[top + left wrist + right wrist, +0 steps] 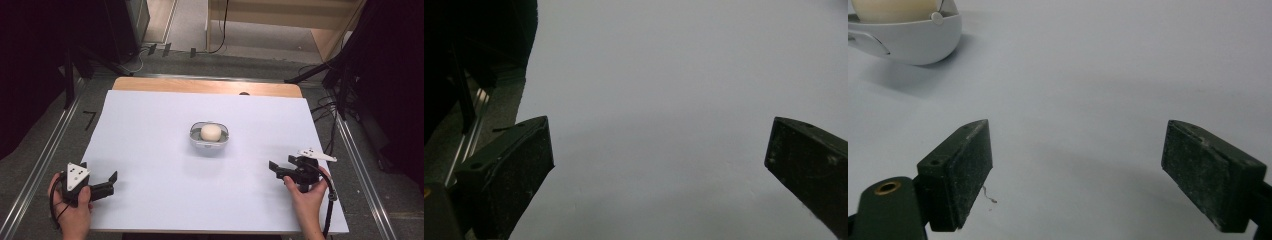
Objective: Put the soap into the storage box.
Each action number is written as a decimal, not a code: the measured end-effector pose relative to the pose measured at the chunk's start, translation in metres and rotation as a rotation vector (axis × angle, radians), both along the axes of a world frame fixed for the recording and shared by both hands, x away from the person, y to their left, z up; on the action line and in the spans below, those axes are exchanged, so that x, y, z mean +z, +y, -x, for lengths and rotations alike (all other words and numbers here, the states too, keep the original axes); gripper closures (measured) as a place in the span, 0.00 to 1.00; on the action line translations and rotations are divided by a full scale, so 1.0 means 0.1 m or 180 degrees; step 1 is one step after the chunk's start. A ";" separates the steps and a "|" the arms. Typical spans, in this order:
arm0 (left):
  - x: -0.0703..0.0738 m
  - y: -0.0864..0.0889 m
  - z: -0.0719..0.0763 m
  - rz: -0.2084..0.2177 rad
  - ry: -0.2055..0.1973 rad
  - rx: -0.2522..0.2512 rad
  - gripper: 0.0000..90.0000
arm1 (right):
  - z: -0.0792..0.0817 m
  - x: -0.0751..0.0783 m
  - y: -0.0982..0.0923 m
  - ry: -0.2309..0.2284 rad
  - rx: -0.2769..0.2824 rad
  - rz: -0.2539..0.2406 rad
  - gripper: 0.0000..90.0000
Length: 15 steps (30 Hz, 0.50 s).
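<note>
White dough ball (210, 132) lies untouched in clear bowl (195, 140) | left gripper (111, 182), right gripper (274, 168) both released, empty, well apart from it | nothing done yet

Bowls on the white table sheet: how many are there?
1. The bowl sits near the sheet's centre, holding a pale round ball; the right gripper view catches the bowl at its top left.

The bowl (908, 35) and its pale, perhaps doughy ball (895, 9) are cut off.
</note>
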<state>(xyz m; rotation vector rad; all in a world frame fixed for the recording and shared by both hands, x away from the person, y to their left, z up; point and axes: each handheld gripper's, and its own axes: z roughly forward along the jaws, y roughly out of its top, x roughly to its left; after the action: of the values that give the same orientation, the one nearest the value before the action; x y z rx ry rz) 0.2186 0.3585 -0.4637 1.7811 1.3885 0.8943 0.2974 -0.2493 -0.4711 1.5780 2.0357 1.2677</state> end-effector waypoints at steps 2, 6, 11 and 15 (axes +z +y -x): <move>0.00 0.00 0.00 -0.0004 0.0001 0.0000 0.00 | 0.02 0.00 -0.05 -0.0013 -0.0010 -0.0033 0.15; 0.00 0.00 0.00 -0.0001 0.0003 0.0000 0.00 | 0.07 0.00 -0.15 -0.0015 -0.0061 -0.0034 0.15; 0.00 0.00 0.00 -0.0003 0.0000 0.0005 0.00 | 0.13 0.00 -0.29 -0.0022 -0.0148 -0.0043 0.15; 0.00 0.00 0.00 -0.0002 0.0003 0.0004 0.00 | 0.17 -0.01 -0.38 -0.0049 -0.0204 0.0007 0.15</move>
<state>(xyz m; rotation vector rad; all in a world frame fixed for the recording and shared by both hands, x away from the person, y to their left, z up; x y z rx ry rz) 0.2187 0.3586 -0.4637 1.7816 1.3902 0.8946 0.2803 -0.2876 -0.4724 1.6140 1.9604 1.2505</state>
